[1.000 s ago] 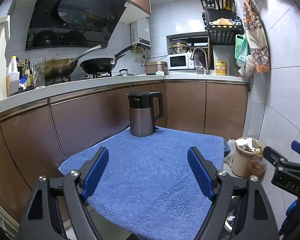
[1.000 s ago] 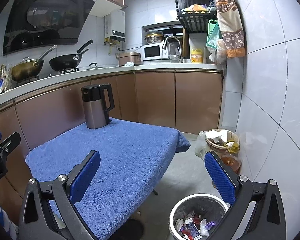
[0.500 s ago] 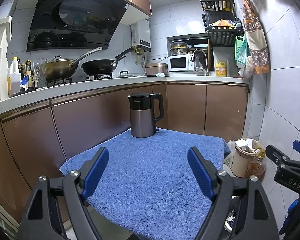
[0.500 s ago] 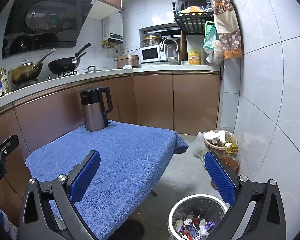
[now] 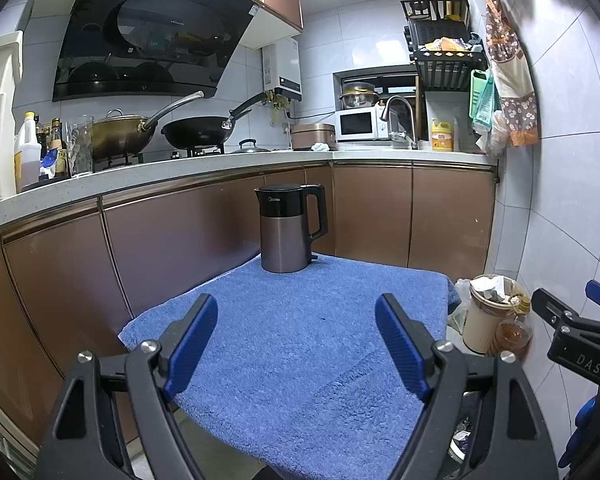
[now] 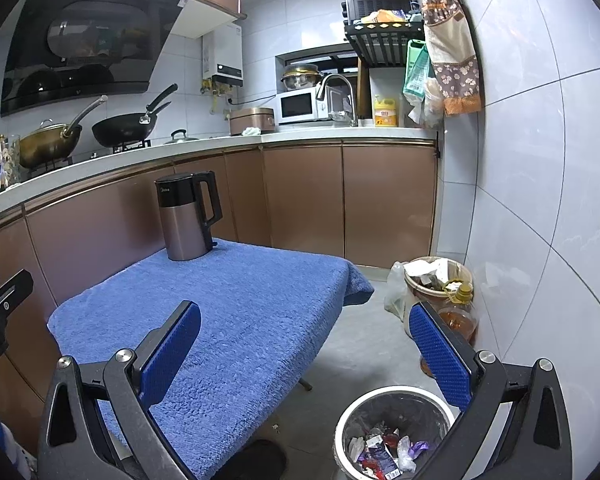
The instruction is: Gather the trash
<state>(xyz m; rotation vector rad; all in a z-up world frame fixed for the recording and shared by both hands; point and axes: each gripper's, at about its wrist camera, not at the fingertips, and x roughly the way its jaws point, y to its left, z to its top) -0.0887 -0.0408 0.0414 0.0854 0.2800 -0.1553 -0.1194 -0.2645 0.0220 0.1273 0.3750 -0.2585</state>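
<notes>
A round white trash bin (image 6: pixel 392 432) lined with a dark bag stands on the floor at the lower right, with several crumpled wrappers (image 6: pixel 384 450) inside. My right gripper (image 6: pixel 304 320) is open and empty, held above the floor beside the blue-towelled table (image 6: pixel 228 320). My left gripper (image 5: pixel 296 320) is open and empty above the same table (image 5: pixel 300 360). No loose trash shows on the towel. The right gripper's tip also shows at the right edge of the left wrist view (image 5: pixel 572 320).
A steel and black kettle (image 5: pixel 288 228) stands at the table's far edge. A beige bucket of rubbish (image 6: pixel 432 280) and an oil bottle (image 6: pixel 458 312) stand by the tiled wall. Brown cabinets (image 5: pixel 180 248) and a worktop with woks run along the left and back.
Both views have tilted up slightly, so the kettle and table sit lower in frame. Both grippers stay open and empty.
</notes>
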